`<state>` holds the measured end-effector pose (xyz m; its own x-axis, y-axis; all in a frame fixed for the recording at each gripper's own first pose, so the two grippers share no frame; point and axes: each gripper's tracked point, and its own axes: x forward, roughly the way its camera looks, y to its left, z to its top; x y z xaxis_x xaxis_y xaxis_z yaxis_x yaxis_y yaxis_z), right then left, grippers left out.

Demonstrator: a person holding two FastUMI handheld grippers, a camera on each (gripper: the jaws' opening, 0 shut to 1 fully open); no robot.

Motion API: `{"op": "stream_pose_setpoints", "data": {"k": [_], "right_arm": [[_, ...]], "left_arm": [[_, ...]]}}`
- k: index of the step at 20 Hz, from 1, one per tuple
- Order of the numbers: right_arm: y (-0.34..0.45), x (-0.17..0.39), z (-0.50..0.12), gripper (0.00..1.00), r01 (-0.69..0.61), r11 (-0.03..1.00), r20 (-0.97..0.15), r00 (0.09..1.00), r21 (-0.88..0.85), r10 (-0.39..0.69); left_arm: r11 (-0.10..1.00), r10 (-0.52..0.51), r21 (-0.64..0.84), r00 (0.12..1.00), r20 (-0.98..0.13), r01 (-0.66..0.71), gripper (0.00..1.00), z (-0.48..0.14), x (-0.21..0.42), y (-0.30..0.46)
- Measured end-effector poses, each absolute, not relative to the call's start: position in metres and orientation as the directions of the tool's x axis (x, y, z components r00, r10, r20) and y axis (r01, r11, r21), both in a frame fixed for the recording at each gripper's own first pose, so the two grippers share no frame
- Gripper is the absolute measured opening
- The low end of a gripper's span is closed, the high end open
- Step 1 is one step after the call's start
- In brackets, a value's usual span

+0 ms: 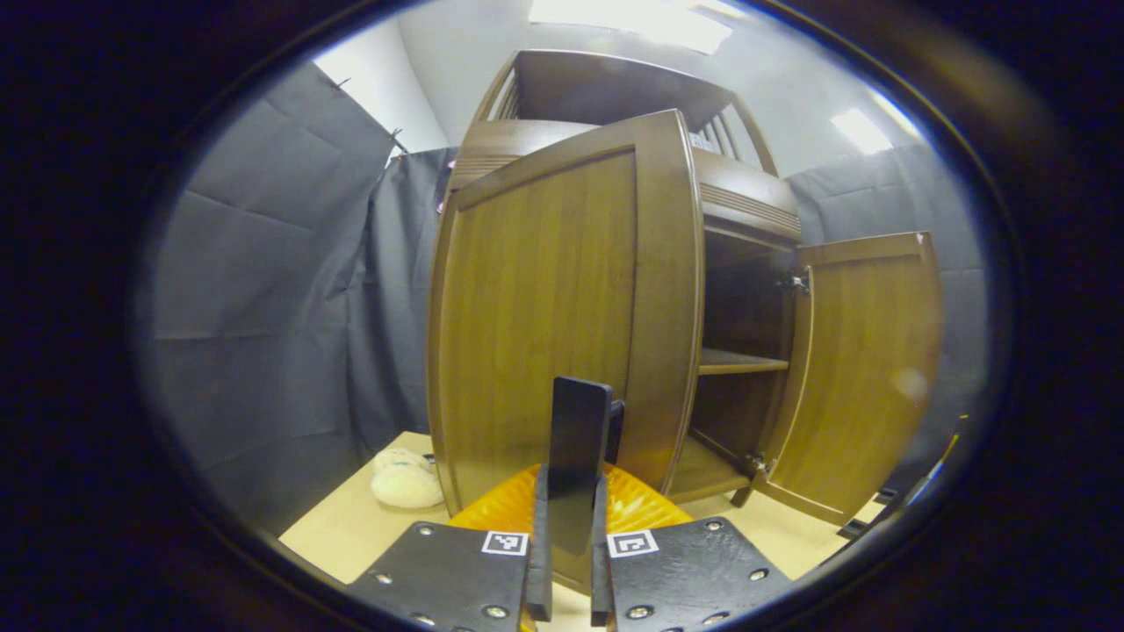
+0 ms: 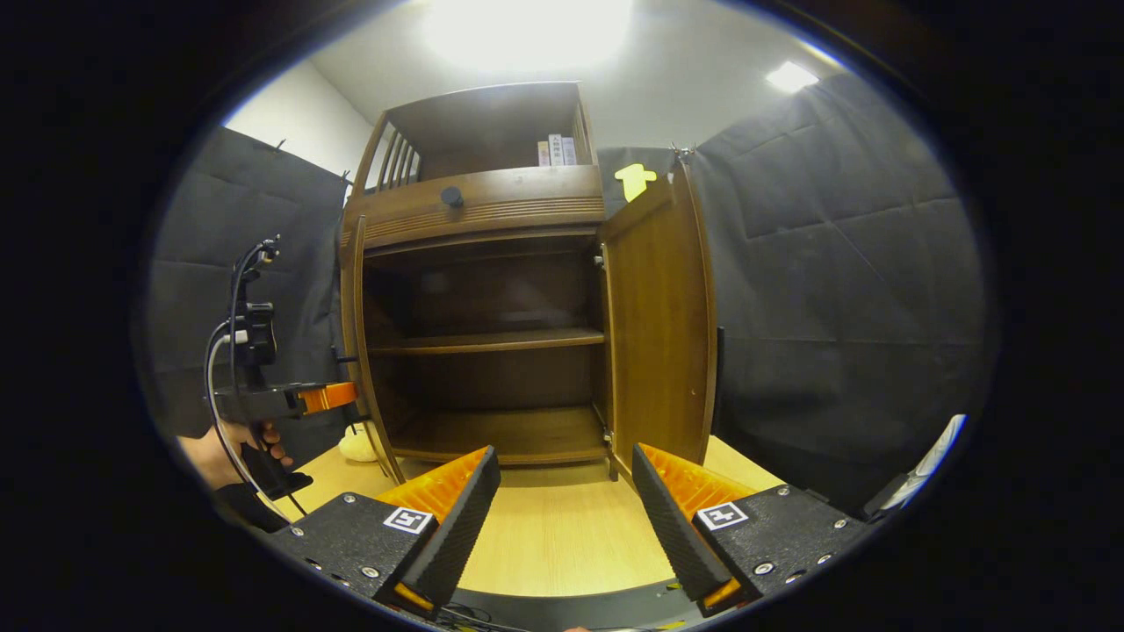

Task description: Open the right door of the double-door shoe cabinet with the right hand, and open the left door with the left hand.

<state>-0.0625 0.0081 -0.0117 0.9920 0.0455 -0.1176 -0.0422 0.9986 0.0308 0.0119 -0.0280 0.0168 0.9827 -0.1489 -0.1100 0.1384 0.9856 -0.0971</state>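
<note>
On the counter [image 2: 562, 527] stands the shoe cabinet [image 2: 479, 219], with both doors swung out and its inner shelf [image 2: 487, 341] exposed. Seen from the left gripper view, the left tool [image 1: 569, 527] has its two fingers drawn close together on a dark flat handle [image 1: 578, 439] that projects from the left door [image 1: 544, 316] (whether both pads actually press on it cannot be told). From the right gripper view, that same tool [image 2: 338, 395] sits at the edge of the left door, held by a hand [image 2: 233, 448]. The right tool [image 2: 566, 509] hangs in front of the cabinet with its fingers spread wide apart, touching nothing. The right door [image 2: 659, 333] stands open, just beyond the right tool. A pale plush item [image 1: 404, 478] lies on the counter beside the cabinet's left foot. Books [image 2: 556, 151] stand on the upper shelf. Dark cloth [image 2: 843, 290] encloses the booth.
</note>
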Motion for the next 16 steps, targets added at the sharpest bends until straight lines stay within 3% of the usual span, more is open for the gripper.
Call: {"op": "stream_pose_setpoints", "data": {"k": [10,12,13,16], "right_arm": [[0.051,-0.080,-0.011,0.94,-0.079,0.996,-0.119,0.990,0.031,0.082],[0.061,-0.083,-0.012,0.94,-0.091,0.995,-0.121,0.988,0.033,0.095],[0.066,-0.084,-0.011,0.94,-0.100,0.995,-0.122,0.987,0.031,0.103],[0.081,-0.085,-0.008,0.94,-0.133,0.991,-0.117,0.984,0.031,0.135]], "left_arm": [[0.988,-0.129,-0.098,0.986,-0.107,0.119,0.22,0.018,0.011,-0.026],[0.990,-0.112,-0.100,0.988,-0.110,0.102,0.17,0.018,0.011,-0.025],[0.991,-0.098,-0.098,0.989,-0.112,0.087,0.22,0.018,0.012,-0.023],[0.996,-0.051,-0.081,0.992,-0.114,0.042,0.19,0.018,0.015,-0.021]]}}
